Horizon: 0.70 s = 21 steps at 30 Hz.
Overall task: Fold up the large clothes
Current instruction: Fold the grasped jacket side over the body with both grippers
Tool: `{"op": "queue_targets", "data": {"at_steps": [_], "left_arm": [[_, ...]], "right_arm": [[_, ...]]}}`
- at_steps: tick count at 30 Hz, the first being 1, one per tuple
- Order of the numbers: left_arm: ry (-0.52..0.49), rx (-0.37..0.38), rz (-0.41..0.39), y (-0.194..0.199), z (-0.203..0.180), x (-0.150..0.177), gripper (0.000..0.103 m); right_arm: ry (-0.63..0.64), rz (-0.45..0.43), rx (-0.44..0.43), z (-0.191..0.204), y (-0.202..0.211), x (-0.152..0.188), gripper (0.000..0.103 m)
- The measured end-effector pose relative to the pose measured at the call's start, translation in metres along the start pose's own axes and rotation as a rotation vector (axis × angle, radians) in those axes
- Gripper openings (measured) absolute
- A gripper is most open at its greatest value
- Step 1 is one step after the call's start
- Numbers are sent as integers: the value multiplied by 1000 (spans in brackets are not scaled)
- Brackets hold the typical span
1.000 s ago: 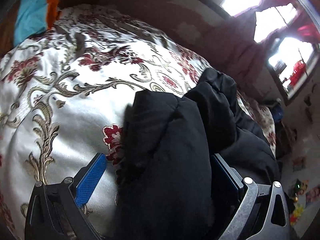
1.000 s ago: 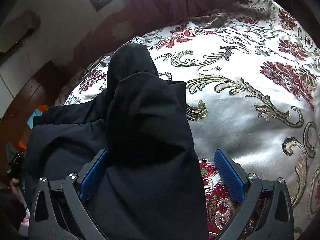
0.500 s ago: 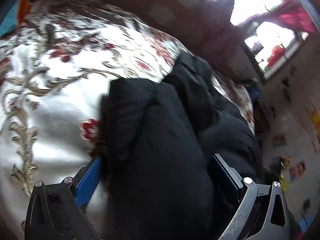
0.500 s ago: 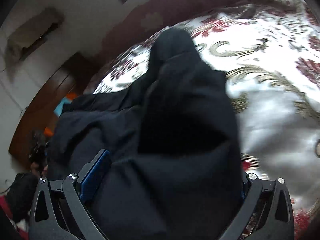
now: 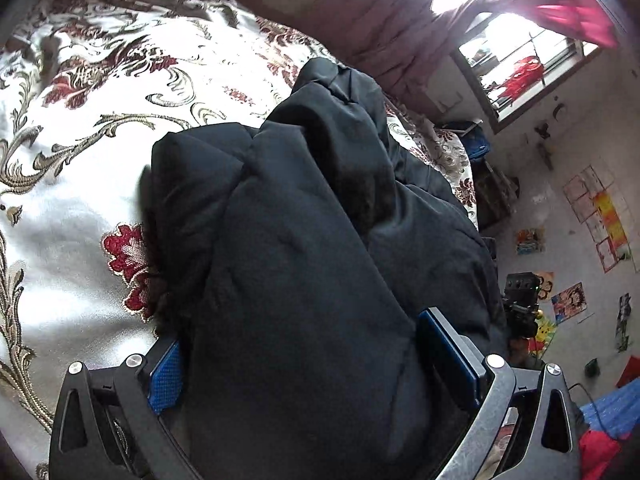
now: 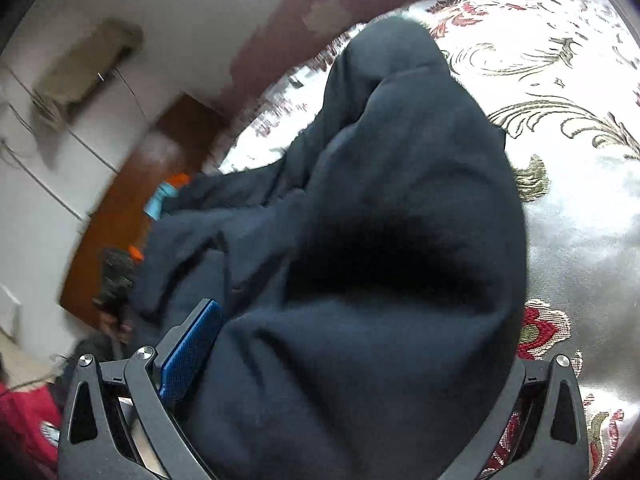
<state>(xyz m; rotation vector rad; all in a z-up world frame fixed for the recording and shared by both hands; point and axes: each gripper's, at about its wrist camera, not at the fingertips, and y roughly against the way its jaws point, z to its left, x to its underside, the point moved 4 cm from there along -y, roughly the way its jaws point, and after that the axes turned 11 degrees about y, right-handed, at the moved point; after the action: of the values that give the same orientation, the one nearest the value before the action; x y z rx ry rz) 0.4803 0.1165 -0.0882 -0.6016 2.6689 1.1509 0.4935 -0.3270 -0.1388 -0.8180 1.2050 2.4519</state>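
A large black padded garment [image 5: 304, 240] lies bunched on a white bedspread with red and gold flowers [image 5: 80, 168]. My left gripper [image 5: 308, 356] has its jaws wide apart with a thick fold of the garment bulging between the blue pads [image 5: 166, 372]. In the right wrist view the same garment [image 6: 380, 220] fills the middle, and my right gripper [image 6: 340, 344] is also wide apart with cloth between the fingers. Its left pad [image 6: 192, 348] shows; the right pad is hidden under the fabric.
The bedspread [image 6: 580, 160] stretches to the right in the right wrist view. A wooden headboard [image 6: 132, 216] and white wall stand at the left. In the left wrist view a bright window [image 5: 520, 64], dark red curtain [image 5: 384, 28] and a cluttered floor [image 5: 580, 264] lie right.
Both grippers have pushed forward and lifted the garment's fold, which now bulges higher between the jaws. The right pad of the right gripper has gone under the cloth. Both views have swung.
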Motion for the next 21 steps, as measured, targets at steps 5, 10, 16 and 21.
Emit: {"op": "queue_targets", "data": {"at_steps": [5, 10, 16, 21], "left_arm": [[1, -69, 16, -3, -11, 2, 98], [28, -122, 1, 2, -22, 3, 67], [22, -138, -40, 15, -39, 9, 33], [-4, -122, -105, 40, -62, 9, 20]], "right_arm": [[-6, -6, 95, 12, 6, 2, 86], [-7, -58, 125, 31, 19, 0, 46], [13, -111, 150, 55, 44, -13, 25], [45, -207, 125, 82, 79, -32, 21]]}}
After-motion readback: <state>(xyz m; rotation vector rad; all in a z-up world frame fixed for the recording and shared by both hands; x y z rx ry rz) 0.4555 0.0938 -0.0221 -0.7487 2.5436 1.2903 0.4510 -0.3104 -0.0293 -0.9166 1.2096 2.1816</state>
